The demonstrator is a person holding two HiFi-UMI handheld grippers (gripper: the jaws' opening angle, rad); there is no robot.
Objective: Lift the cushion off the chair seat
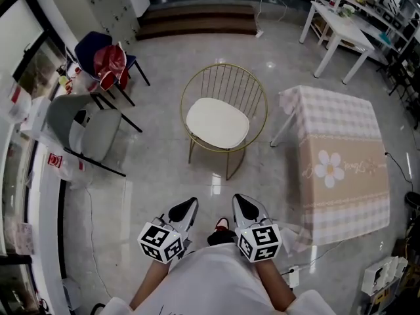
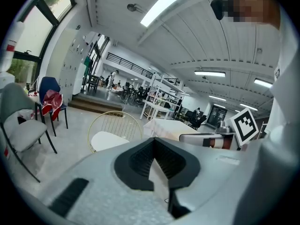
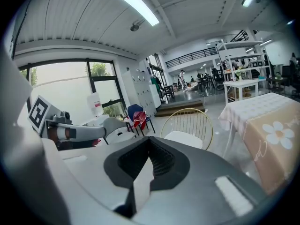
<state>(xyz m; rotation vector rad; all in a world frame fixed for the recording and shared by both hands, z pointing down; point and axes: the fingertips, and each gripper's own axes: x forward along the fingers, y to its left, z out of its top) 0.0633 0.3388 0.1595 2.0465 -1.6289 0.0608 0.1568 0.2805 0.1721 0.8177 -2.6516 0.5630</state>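
A round white cushion (image 1: 217,123) lies on the seat of a gold wire chair (image 1: 224,77) in the middle of the floor. It also shows as the cushion (image 2: 107,139) in the left gripper view and the cushion (image 3: 183,138) in the right gripper view. My left gripper (image 1: 186,210) and right gripper (image 1: 245,207) are held side by side close to my body, well short of the chair. Both are shut with nothing between the jaws.
A table with a pink checked cloth (image 1: 338,156) stands right of the chair. A grey chair (image 1: 88,133) and a blue chair with a red bag (image 1: 108,61) stand at the left. A white table (image 1: 344,31) and steps (image 1: 197,18) lie beyond.
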